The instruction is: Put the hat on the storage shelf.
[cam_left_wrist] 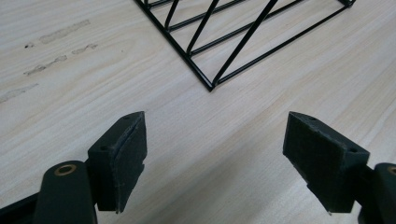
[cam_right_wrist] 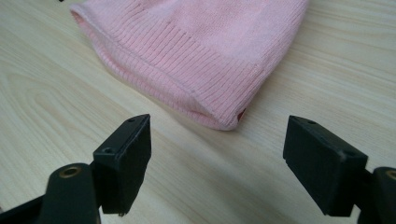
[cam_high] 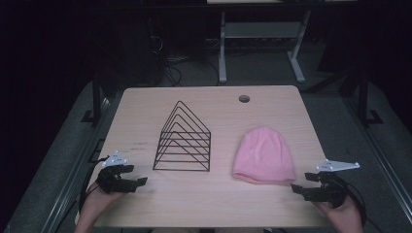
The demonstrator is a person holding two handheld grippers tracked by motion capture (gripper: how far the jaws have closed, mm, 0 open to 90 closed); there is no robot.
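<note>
The right gripper (cam_right_wrist: 217, 163) stands with jaws wide and nothing between them, aimed at the near corner of the pink beanie (cam_right_wrist: 196, 46). The left gripper (cam_left_wrist: 215, 158) is likewise wide and empty, facing a base corner of the black wire rack (cam_left_wrist: 233, 42).

The beanie lies flat on the table (cam_high: 204, 199), just right of the rack and apart from it. It will likely handle as light, soft and limp — take it at the ribbed hem, the thickest edge. It is knitted and rounded at the crown.
</note>
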